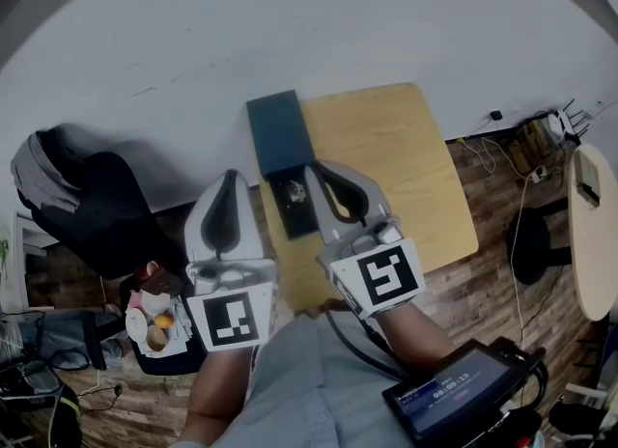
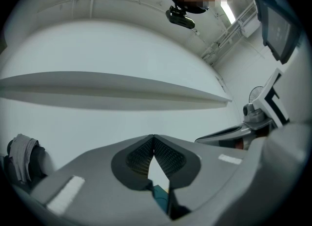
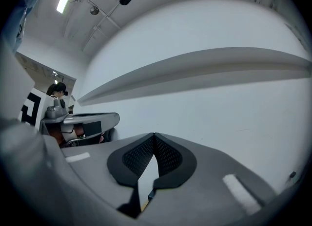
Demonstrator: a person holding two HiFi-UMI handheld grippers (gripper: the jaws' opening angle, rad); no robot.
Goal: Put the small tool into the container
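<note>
On the small wooden table [image 1: 386, 156] lies a dark container [image 1: 293, 207] with its blue-grey lid [image 1: 278, 132] swung open behind it. A small pale object [image 1: 294, 192] rests inside it; what it is I cannot tell. My left gripper [image 1: 230, 178] [image 2: 153, 136] hangs over the table's left edge, shut and empty, aimed at the white wall. My right gripper [image 1: 311, 168] [image 3: 154, 135] is raised above the container, shut with nothing between its pads, and hides part of the container. Each gripper view shows mostly wall and the other gripper at its side.
A dark chair with clothing [image 1: 92, 200] stands at the left. A stool holding small items [image 1: 154, 325] is below it. A tablet device [image 1: 454, 393] sits near my body. A black stool [image 1: 539, 243], cables [image 1: 521, 147] and a pale round table [image 1: 591, 229] are at the right.
</note>
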